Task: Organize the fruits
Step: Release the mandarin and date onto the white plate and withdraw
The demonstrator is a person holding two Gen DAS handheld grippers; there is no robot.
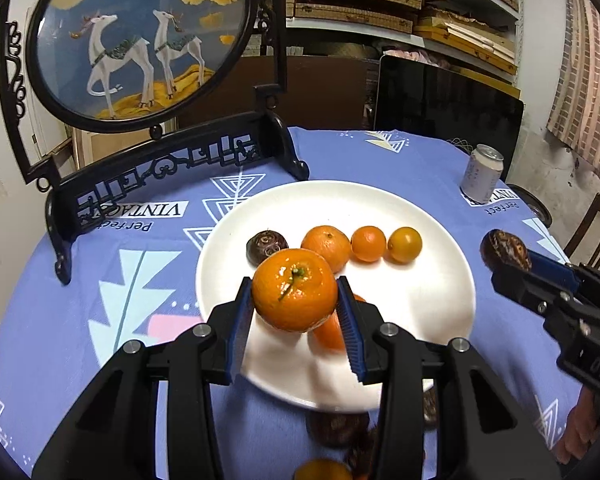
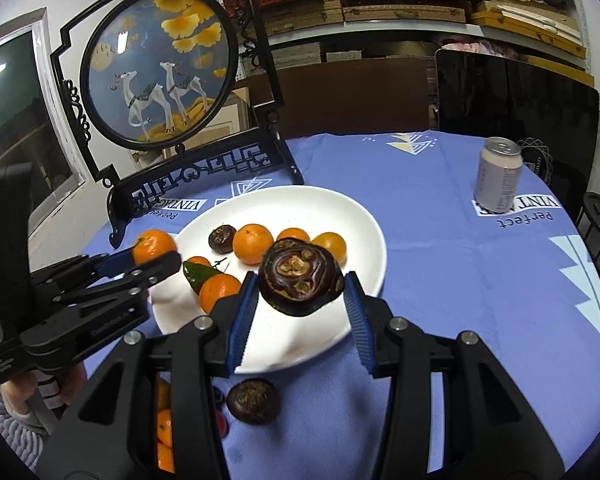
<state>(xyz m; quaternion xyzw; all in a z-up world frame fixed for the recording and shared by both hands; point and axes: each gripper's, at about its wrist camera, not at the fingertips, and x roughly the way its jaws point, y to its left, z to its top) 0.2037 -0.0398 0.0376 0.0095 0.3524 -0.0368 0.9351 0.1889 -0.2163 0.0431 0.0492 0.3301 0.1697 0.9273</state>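
Observation:
My left gripper (image 1: 296, 296) is shut on a tangerine (image 1: 295, 290) with a short green stem, held above the near part of the white plate (image 1: 432, 312). My right gripper (image 2: 300, 292) is shut on a dark purple wrinkled fruit (image 2: 300, 282) over the plate's (image 2: 364, 236) right half. On the plate lie a dark fruit (image 1: 267, 246), three small oranges (image 1: 366, 243) in a row, and another orange (image 2: 219, 291) with a green leaf (image 2: 196, 273). In the right wrist view the left gripper (image 2: 156, 254) shows at left with its tangerine (image 2: 154, 246). The right gripper (image 1: 508, 262) appears at the right of the left wrist view.
A round framed deer picture on a black carved stand (image 1: 172, 172) rises behind the plate. A drink can (image 2: 498, 176) stands at the back right on the blue tablecloth (image 2: 460, 280). A dark fruit (image 2: 253, 401) and more oranges (image 2: 164, 428) lie on the cloth near me. A chair (image 1: 596, 224) is at the far right.

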